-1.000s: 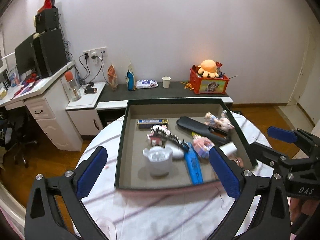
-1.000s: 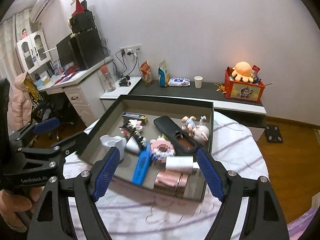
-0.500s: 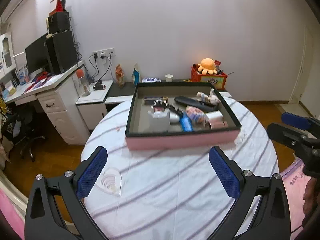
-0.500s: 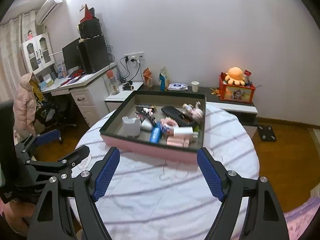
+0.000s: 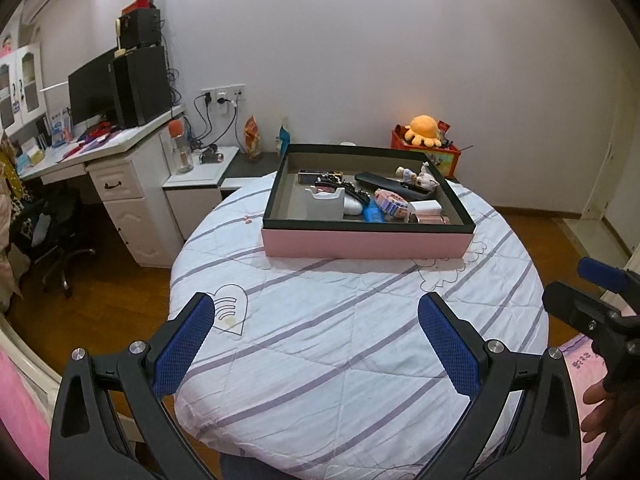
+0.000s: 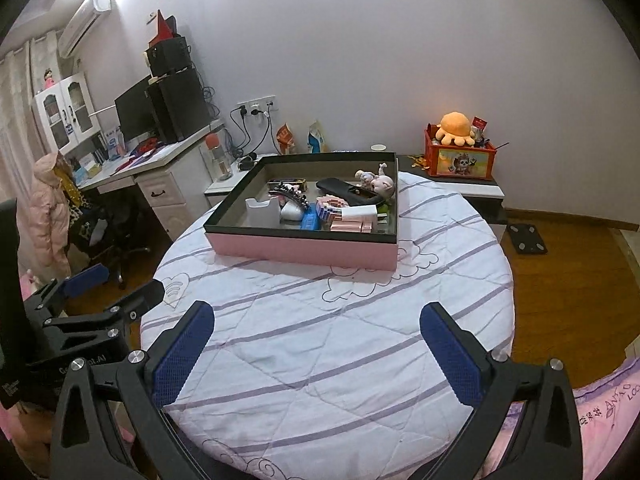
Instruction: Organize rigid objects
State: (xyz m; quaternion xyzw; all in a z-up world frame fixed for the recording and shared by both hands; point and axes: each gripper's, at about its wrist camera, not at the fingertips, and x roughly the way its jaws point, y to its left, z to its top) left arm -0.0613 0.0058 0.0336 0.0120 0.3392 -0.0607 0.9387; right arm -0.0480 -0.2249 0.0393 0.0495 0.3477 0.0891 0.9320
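Sitting at the far side of a round table w/ white quilted cloth striped in purple [image 5: 360, 340] is a shallow rectangular box, pink outside w/ black rim [image 5: 366, 242], full of small rigid items. Inside, left to right in the left wrist view: a white plastic holder w/ notched top [image 5: 326, 204], a black toothed hair clip [image 5: 344, 186], a blue flat bar-shaped piece [image 5: 374, 213], a pink-and-white block toy [image 5: 390, 202], a long black remote-like case [image 5: 390, 185], a white rectangular plug-shaped block [image 5: 427, 207] and a small pale pig figurine [image 5: 424, 178] at the far right corner. Items lie jumbled, several touching or overlapping.

Left gripper [image 5: 316, 334], black arms w/ blue textured pads, hangs over the near part of the cloth, well apart from the box; jaws spread wide, nothing between them. Right gripper [image 6: 316, 336], same build, also over the near cloth; its jaws are opening, nothing between them, pads touching nothing. Each gripper shows at the edge of the other's view.

Beyond the table: a white desk w/ drawers [image 5: 120, 184] on the left, a red toy crate w/ orange plush octopus on top [image 6: 460, 152] by the wall.
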